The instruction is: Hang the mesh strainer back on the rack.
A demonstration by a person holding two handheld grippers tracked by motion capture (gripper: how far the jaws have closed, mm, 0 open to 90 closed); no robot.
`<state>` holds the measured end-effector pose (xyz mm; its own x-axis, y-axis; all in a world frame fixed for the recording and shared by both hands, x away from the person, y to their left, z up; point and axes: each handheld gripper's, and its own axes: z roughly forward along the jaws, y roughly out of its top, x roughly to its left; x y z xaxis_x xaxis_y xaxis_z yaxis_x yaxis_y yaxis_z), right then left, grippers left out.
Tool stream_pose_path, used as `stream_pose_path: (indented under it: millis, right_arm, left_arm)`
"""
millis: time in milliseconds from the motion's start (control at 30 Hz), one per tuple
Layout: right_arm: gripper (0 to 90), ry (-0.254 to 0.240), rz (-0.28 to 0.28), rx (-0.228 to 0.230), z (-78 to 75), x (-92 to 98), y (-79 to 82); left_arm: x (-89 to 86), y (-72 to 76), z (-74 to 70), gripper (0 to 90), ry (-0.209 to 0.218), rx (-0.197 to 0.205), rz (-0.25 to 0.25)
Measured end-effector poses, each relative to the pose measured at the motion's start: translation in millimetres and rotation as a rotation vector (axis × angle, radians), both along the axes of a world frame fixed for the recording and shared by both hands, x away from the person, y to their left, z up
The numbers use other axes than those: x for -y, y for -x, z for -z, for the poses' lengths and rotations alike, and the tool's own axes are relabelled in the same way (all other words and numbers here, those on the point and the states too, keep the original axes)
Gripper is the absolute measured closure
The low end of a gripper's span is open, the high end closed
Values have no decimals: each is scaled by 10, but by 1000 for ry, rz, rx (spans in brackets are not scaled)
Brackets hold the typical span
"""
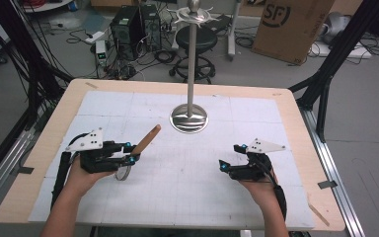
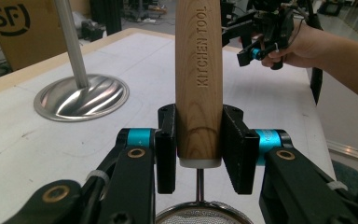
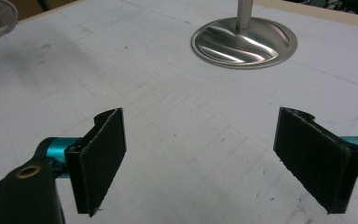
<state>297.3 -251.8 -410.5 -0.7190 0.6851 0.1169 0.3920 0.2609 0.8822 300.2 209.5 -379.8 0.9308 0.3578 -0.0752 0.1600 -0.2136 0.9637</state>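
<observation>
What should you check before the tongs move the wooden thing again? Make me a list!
1. Left tongs grip the light-brown wooden handle stamped KITCHEN TOOL squarely: ok.
2. Round metal mesh strainer end hanging free of the white table mat: cannot tell.
3. Right tongs open and holding nothing: ok.
4. Shiny steel stand with round base upright, apart from both tongs: ok.
5. Hooks atop the stand free: cannot tell.

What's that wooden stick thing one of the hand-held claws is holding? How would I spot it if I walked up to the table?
Start at the tall metal stand near the white table's far middle, then look toward the person's left gripper. Its jaws clamp a round wooden handle stamped KITCHEN TOOL, with a small mesh strainer hanging behind. It is the table's one wooden utensil.
</observation>
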Motion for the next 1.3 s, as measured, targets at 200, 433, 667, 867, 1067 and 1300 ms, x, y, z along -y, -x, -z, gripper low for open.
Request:
stream_pose_path:
  millis: [200,433,667,867,1067,1300]
  right_arm:
    - [160,-32,-20,29,-125,-14,-32]
    - [160,-63,-83,56,-275,-127,-83]
    - [160,-130,-118,74,-391,-180,-118]
    - [160,-170,-169,95,-501,-248,-122]
    - [161,-196,-218,119,-587,-339,-126]
    - [175,-194,-270,117,-638,-488,-147]
  left_arm:
    - [56,-22,-43,686,20,8,3]
    - [260,-104,-140,686,21,12,25]
    - [481,-183,-215,686,25,11,65]
    - [615,-202,-225,686,25,11,88]
    - [671,-211,-208,686,31,12,95]
    - [691,-201,-212,685,41,16,96]
